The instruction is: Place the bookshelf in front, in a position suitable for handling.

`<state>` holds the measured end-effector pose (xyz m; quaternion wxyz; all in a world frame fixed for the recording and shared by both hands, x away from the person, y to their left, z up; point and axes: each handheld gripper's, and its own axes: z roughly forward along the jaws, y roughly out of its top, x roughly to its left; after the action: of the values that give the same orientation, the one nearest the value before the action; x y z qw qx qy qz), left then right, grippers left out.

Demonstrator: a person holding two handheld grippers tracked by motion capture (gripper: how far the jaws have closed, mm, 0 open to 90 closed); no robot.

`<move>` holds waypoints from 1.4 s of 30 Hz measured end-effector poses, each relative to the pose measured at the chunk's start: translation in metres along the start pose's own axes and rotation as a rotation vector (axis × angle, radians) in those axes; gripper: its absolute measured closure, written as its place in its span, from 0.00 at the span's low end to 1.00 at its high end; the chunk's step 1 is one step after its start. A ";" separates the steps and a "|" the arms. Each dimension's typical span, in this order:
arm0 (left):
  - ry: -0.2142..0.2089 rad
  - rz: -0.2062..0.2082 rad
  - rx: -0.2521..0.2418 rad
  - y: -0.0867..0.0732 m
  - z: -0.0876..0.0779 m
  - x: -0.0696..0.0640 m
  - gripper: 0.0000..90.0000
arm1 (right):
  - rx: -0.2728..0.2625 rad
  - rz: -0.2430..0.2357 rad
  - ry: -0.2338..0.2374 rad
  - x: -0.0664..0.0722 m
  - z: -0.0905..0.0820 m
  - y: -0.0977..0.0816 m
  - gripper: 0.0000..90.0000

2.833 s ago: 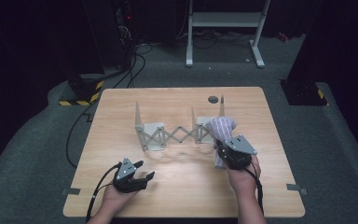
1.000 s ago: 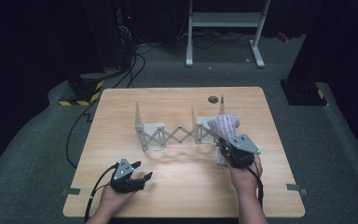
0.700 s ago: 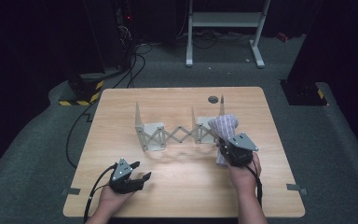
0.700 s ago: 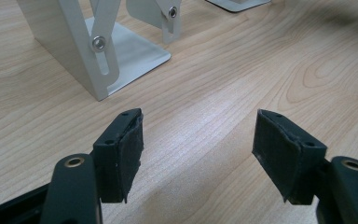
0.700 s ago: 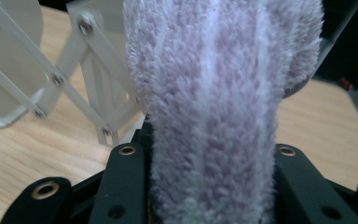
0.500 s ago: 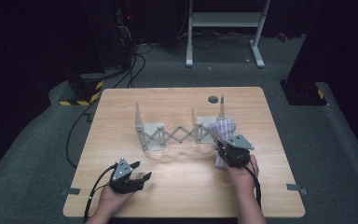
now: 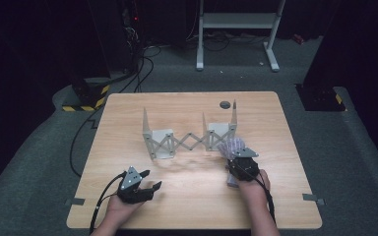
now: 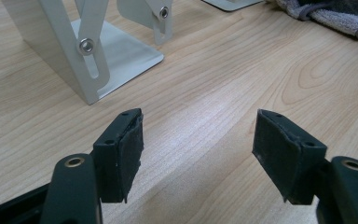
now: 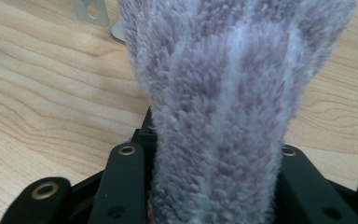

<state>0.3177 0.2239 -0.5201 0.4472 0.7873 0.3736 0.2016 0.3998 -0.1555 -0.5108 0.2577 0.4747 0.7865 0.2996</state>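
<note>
Right gripper [image 7: 239, 160], near the tabletop's [image 7: 187, 103] right edge: fingers clamp a fluffy lilac towel [image 9: 223, 93], its pile plain in the right gripper view. Left gripper [image 8: 198, 149]: fingers wide, empty, facing the scissor rack [image 8: 88, 46].

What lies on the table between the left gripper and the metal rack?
Nothing: in the left gripper view only bare wooden table lies between the left gripper and the metal rack.

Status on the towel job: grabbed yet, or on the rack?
Done: right claw is shut on the fuzzy purple towel. In hand: it holds the towel low over the table, beside the folding metal rack. Left: nothing hangs on the rack yet; left claw rests open, unused.
</note>
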 end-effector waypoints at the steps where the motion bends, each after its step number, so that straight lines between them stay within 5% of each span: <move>1: 0.000 -0.003 -0.001 0.000 0.000 0.000 0.37 | -0.001 -0.007 0.005 0.001 -0.001 0.000 0.70; 17: 0.008 -0.008 -0.003 -0.001 -0.005 0.003 0.37 | -0.032 -0.154 0.128 0.049 -0.008 0.014 0.71; 33: 0.032 -0.022 0.002 -0.007 -0.013 0.007 0.37 | -0.349 -0.141 0.095 0.053 -0.054 0.044 0.71; 39: 0.035 -0.024 0.004 -0.008 -0.015 0.008 0.37 | -0.385 -0.120 0.093 0.052 -0.054 0.044 0.71; 42: 0.033 -0.025 0.003 -0.008 -0.015 0.007 0.37 | -0.329 -0.105 0.102 0.051 -0.043 0.042 0.71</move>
<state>0.3093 0.2404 -0.5194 0.4420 0.7798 0.3913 0.2084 0.3735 -0.1040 -0.4575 0.3068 0.3685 0.7625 0.4343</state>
